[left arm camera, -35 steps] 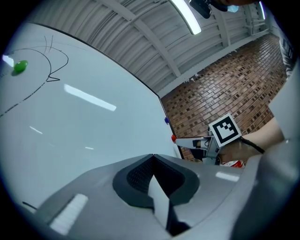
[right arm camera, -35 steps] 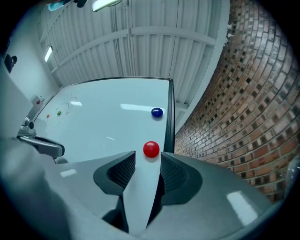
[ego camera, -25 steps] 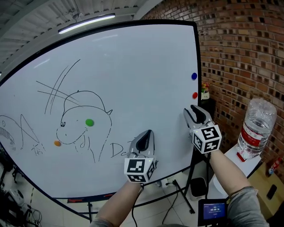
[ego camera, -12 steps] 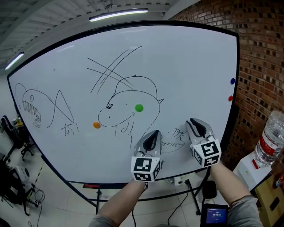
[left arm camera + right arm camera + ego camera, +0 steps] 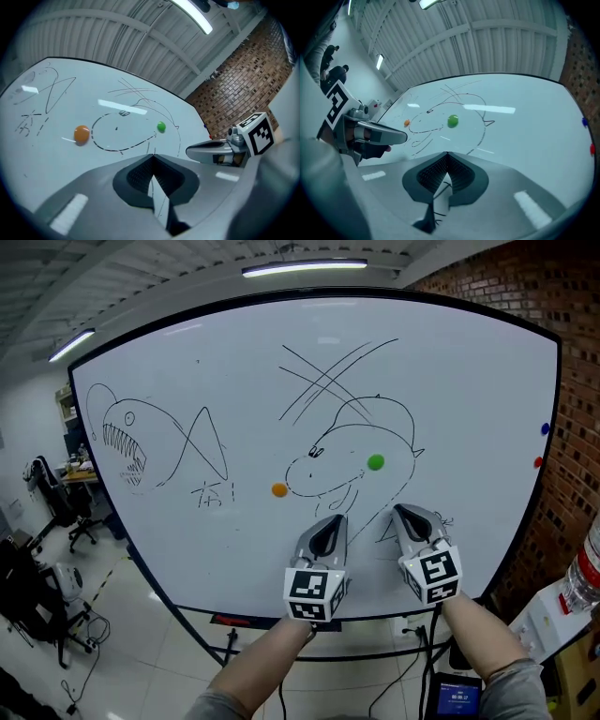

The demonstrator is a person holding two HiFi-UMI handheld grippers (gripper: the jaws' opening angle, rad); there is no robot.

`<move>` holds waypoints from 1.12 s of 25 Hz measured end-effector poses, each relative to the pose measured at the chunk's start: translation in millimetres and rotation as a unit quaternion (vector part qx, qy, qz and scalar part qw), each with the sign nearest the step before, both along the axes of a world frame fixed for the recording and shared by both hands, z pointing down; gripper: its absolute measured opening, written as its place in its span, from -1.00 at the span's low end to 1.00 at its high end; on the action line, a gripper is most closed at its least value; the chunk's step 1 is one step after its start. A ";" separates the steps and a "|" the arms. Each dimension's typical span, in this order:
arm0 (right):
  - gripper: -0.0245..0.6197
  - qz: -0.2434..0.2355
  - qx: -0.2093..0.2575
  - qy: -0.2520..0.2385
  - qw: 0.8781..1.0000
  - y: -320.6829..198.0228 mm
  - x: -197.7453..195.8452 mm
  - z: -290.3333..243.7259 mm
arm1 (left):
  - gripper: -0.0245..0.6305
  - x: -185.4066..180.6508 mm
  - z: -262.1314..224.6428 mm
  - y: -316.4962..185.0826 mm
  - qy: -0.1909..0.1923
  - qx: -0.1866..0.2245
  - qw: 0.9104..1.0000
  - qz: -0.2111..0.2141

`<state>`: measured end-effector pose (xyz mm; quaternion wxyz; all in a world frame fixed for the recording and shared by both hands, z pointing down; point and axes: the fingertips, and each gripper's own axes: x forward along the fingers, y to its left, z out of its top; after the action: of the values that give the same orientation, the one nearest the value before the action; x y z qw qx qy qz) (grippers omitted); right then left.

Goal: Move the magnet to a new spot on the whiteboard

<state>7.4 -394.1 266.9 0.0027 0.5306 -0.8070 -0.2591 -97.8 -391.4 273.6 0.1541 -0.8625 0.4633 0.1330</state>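
A large whiteboard (image 5: 234,371) with marker drawings fills the head view. A green magnet (image 5: 376,462) sits inside a drawn animal head, an orange magnet (image 5: 278,489) to its left. A blue magnet (image 5: 546,428) and a red magnet (image 5: 538,462) cling near the right edge. My left gripper (image 5: 328,526) and right gripper (image 5: 409,516) point at the board's lower part, below the green magnet and apart from it. Both are shut with nothing between the jaws. The green magnet (image 5: 161,126) and orange magnet (image 5: 81,133) show ahead in the left gripper view; the green magnet (image 5: 453,121) shows ahead of the right gripper.
A brick wall (image 5: 525,287) stands at the right. A water bottle (image 5: 587,577) sits on a white surface at the lower right. Office chairs and cables (image 5: 47,521) lie on the floor at the left. The board's stand (image 5: 230,648) is below.
The view has swung left, so the board drawings and magnets have shifted right in the frame. The right gripper's jaws have closed. Both grippers stay low in front of the board.
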 end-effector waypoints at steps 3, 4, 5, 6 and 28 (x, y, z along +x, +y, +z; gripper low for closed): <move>-0.90 -0.021 -0.002 0.013 1.000 -2.7 -37.8 3.3 | -0.92 -30.3 1.4 -1.8 0.003 -0.006 1.000 -0.016; -0.90 -0.028 -0.002 0.017 0.999 -3.1 -50.5 4.3 | -0.92 -40.5 2.0 -2.4 0.003 -0.006 1.000 -0.022; -0.90 -0.035 -0.002 0.022 0.999 -3.5 -62.9 5.3 | -0.92 -50.5 2.7 -3.2 0.003 -0.006 1.000 -0.029; -0.90 -0.042 -0.002 0.025 0.999 -4.1 -74.8 6.4 | -0.92 -60.3 3.1 -3.9 0.003 -0.005 0.999 -0.035; -0.46 -0.048 0.078 0.088 0.992 -17.9 -214.9 -23.0 | -0.92 -178.2 2.6 -11.0 0.007 -0.002 0.998 -0.067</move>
<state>-207.6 -412.1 243.9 0.0194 0.4646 -0.8056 -0.3671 -276.0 -402.4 276.2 0.1577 -0.8287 0.5217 0.1272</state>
